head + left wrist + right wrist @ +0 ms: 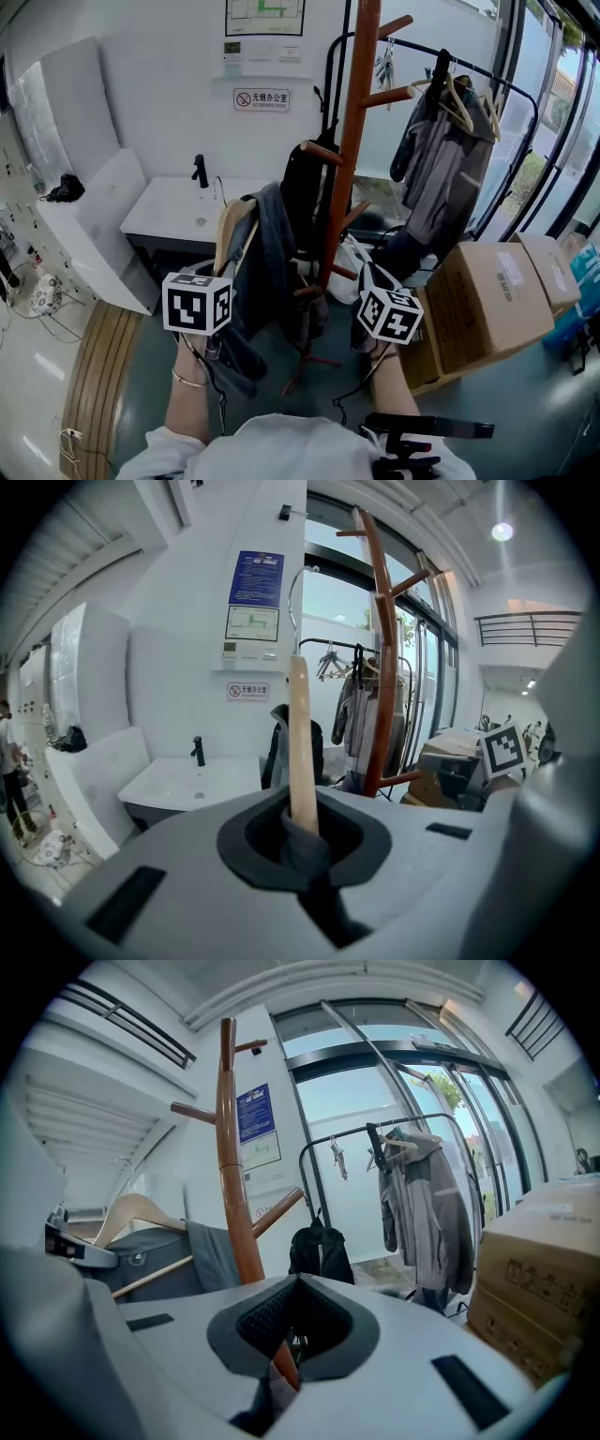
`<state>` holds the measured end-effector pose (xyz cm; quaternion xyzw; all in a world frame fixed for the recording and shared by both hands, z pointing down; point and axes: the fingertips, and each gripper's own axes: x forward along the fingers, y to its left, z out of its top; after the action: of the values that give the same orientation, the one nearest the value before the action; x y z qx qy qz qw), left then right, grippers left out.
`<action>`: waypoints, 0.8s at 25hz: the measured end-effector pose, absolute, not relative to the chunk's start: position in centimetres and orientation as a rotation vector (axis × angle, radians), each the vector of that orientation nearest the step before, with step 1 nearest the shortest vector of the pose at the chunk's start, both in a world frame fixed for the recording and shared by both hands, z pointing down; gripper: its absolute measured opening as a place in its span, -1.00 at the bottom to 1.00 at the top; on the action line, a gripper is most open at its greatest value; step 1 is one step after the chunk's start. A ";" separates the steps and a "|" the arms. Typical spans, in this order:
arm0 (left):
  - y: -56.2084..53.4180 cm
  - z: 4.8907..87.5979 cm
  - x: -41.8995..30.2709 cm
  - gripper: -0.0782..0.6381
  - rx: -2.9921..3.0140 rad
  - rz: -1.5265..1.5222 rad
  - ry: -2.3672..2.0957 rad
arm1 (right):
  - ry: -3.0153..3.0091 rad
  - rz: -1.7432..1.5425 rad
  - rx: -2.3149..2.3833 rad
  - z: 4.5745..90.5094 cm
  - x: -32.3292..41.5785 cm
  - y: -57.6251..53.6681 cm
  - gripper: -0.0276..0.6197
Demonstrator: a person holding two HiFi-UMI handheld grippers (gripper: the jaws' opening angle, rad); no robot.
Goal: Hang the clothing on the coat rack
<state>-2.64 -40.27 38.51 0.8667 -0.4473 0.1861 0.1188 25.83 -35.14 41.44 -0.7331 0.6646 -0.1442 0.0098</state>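
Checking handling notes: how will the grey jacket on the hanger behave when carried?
Likely floppy: the grey jacket hangs in loose folds from the wooden hanger. It may swing, since the left gripper grips at the hanger, with most cloth hanging free below.

Two hand-held grippers, one wooden coat rack, two cardboard boxes, two grey jackets, one sink

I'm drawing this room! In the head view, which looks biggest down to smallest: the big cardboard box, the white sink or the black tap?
1. big cardboard box, though it is nearer the camera, so its lead over the sink is unsure
2. white sink
3. black tap, clearly smallest
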 end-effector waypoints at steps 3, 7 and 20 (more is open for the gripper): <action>-42.1 39.1 -2.1 -0.74 2.543 0.560 -1.280 | 2.045 -0.455 -2.314 41.7 26.4 -36.6 -0.84; -44.2 39.7 -1.5 -0.74 2.555 0.577 -1.241 | 2.006 -0.470 -2.348 42.2 27.0 -38.2 -0.84; -47.8 41.7 0.4 -0.74 2.572 0.590 -1.126 | 1.917 -0.463 -2.460 42.3 29.1 -39.7 -0.84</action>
<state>0.44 -47.80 41.70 0.8882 -0.3889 0.2037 0.1357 29.07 -39.72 42.31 -0.7802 0.6080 -0.1470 -0.0059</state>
